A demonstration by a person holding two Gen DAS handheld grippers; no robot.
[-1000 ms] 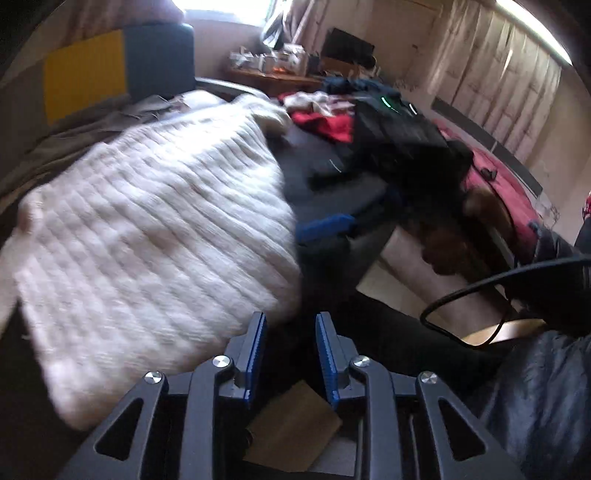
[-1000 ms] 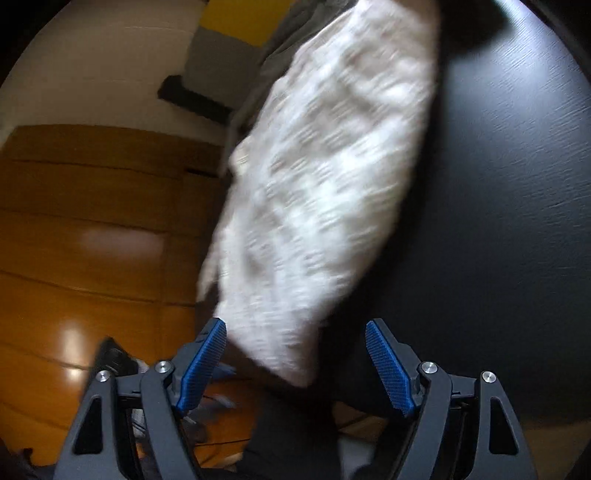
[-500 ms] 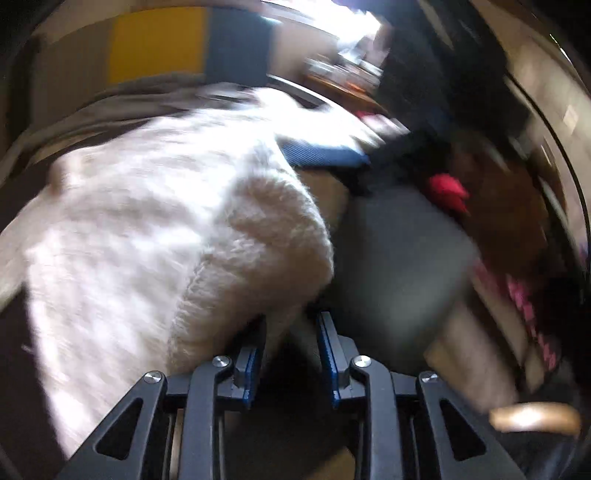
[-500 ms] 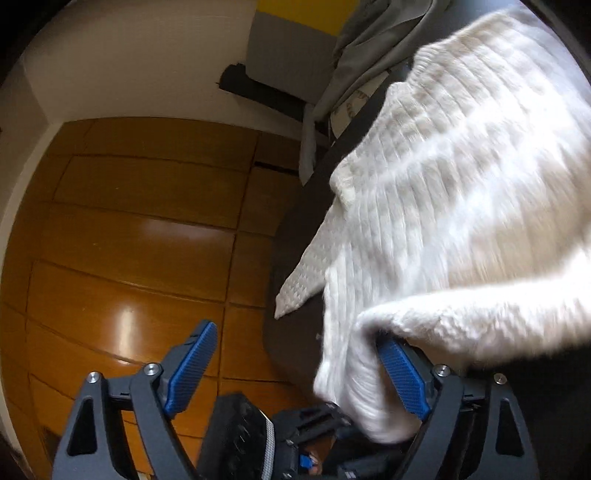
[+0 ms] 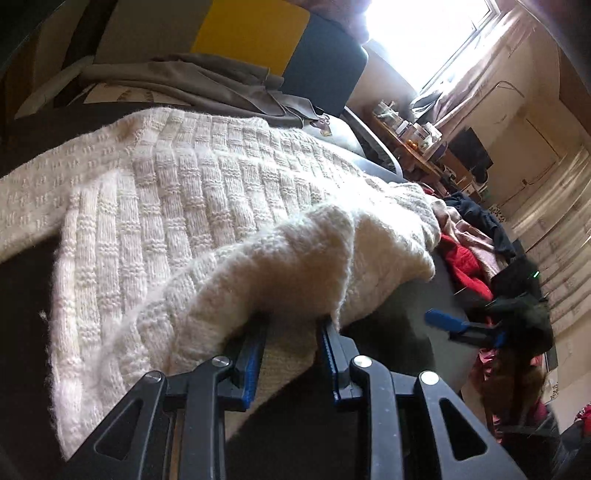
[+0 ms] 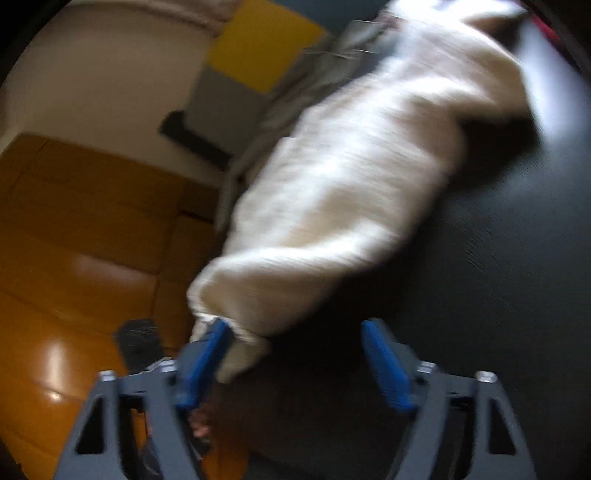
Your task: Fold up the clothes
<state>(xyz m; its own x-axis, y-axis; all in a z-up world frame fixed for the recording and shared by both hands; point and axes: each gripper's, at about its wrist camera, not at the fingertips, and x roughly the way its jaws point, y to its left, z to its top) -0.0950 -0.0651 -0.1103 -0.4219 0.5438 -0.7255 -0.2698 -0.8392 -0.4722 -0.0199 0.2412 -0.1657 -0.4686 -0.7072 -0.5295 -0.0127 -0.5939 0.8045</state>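
We see our left claw (image 5: 291, 354) gripping a folded-over edge of the white knit sweater (image 5: 192, 206), which spreads ahead and to its left across the dark counter (image 5: 22, 295). Our right claw (image 6: 299, 354) stands open over the counter (image 6: 498, 277), the blurred sweater (image 6: 369, 177) stretching ahead with its near end touching the left finger. A red garment (image 5: 465, 269) lies right of the left claw.

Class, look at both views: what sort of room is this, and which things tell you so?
Probably a lived-in bedroom or living room at home: a curtained window, a cluttered shelf, loose clothes beyond the white sweater, and a wood floor.
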